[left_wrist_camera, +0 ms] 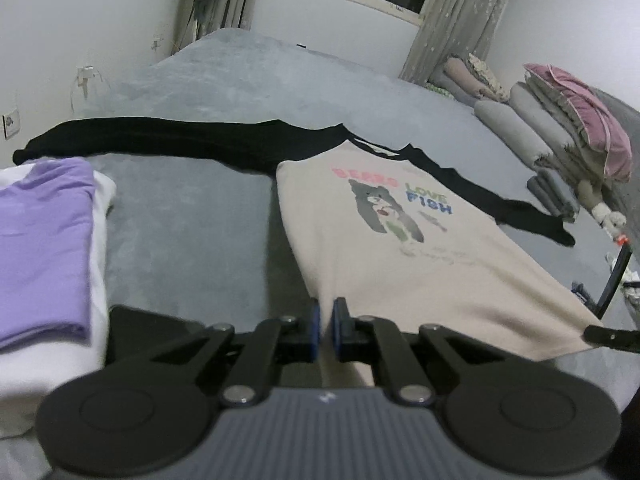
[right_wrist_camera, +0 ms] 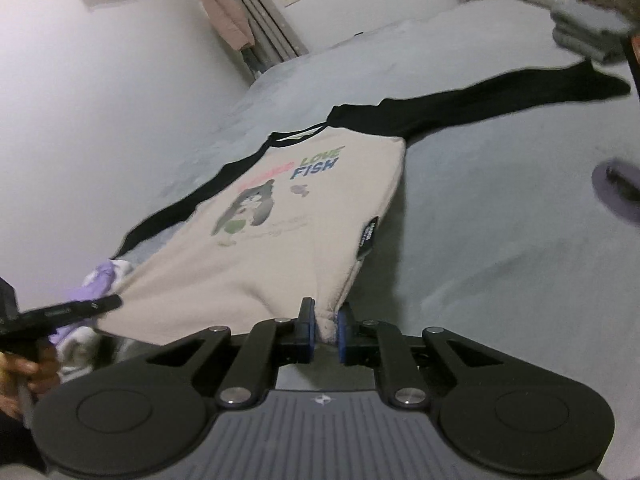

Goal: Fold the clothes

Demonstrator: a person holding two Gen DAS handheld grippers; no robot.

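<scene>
Cream shirt [left_wrist_camera: 400, 248] with black sleeves lies spread on the grey bed [left_wrist_camera: 248, 80]; left hand-held gripper [left_wrist_camera: 327, 326] and right hand-held gripper [right_wrist_camera: 325, 330] each pinch a hem corner, apparently to fold it upward.

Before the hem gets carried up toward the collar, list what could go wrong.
1. The right claw pinches only a bunched corner of the shirt; it could slip free mid-lift.
2. The left claw grips a thin edge of hem, so uneven pull may skew the fold.
3. Both black sleeves lie spread wide on the bed; folding now may trap them crookedly or drag one toward the purple folded garment.
</scene>
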